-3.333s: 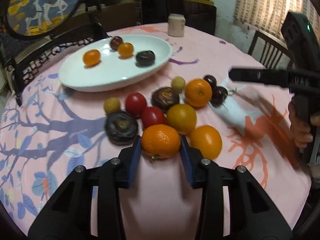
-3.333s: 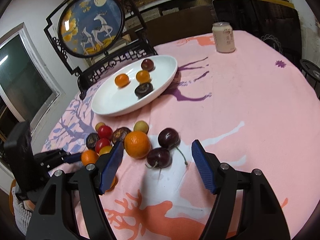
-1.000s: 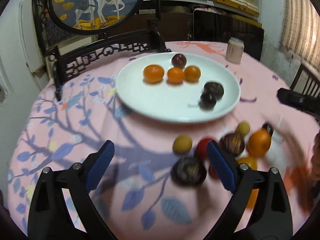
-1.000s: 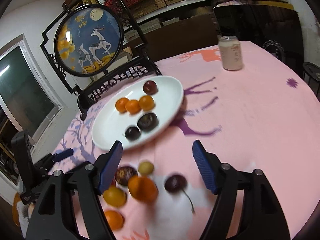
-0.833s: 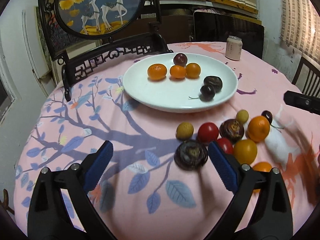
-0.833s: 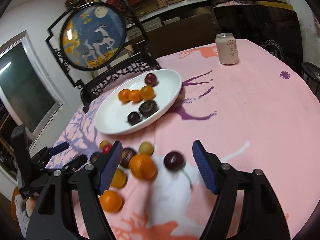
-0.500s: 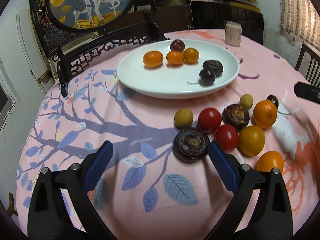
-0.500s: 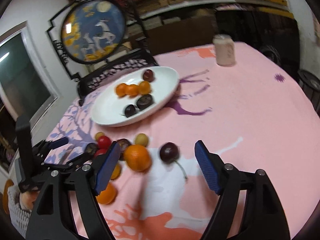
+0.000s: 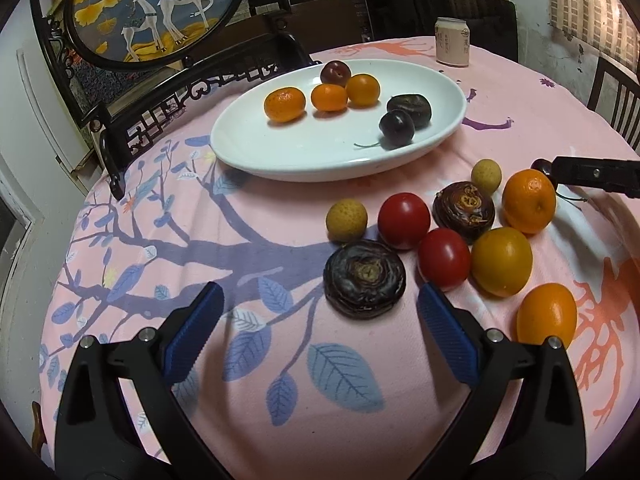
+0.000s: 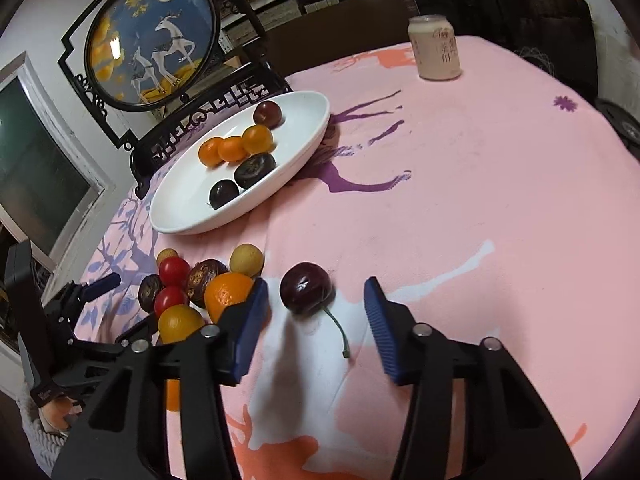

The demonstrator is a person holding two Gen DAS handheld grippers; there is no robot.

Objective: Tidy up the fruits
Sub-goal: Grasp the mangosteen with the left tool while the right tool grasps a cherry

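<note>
Both grippers hang low over the round table's pink cloth (image 9: 520, 92). Spread wide, the left gripper (image 9: 320, 312) has nothing between its blue pads; a dark, flat, ridged fruit (image 9: 364, 278) lies just ahead of its right finger, not touching it. The right gripper (image 10: 316, 316) has its jaws closing around a dark cherry (image 10: 306, 288), which sits between the fingertips with a gap on either side, its green stem trailing back toward the gripper (no pad presses it). An orange (image 10: 229, 290) lies against the outside of that gripper's left finger.

The cherry is the outermost piece of a loose cluster on the cloth, between the white plate (image 9: 452, 120) and the table's near edge: two red tomatoes (image 9: 404, 220) and (image 9: 444, 258), two pale yellow round fruits (image 9: 347, 220) and (image 9: 486, 175), a second dark ridged fruit (image 9: 464, 210), a yellow-orange fruit (image 9: 502, 261) and another orange one (image 9: 546, 316) nearest the edge.

On the plate, toward the table's far side, lie three small oranges in a row (image 9: 329, 97), a reddish plum (image 9: 335, 73), a dark ridged fruit (image 9: 410, 107) and a dark cherry with a stem (image 9: 397, 127). A drink can (image 9: 452, 47) stands upright at the far edge. A round deer picture in a black carved stand (image 10: 152, 40) rises behind the plate.
</note>
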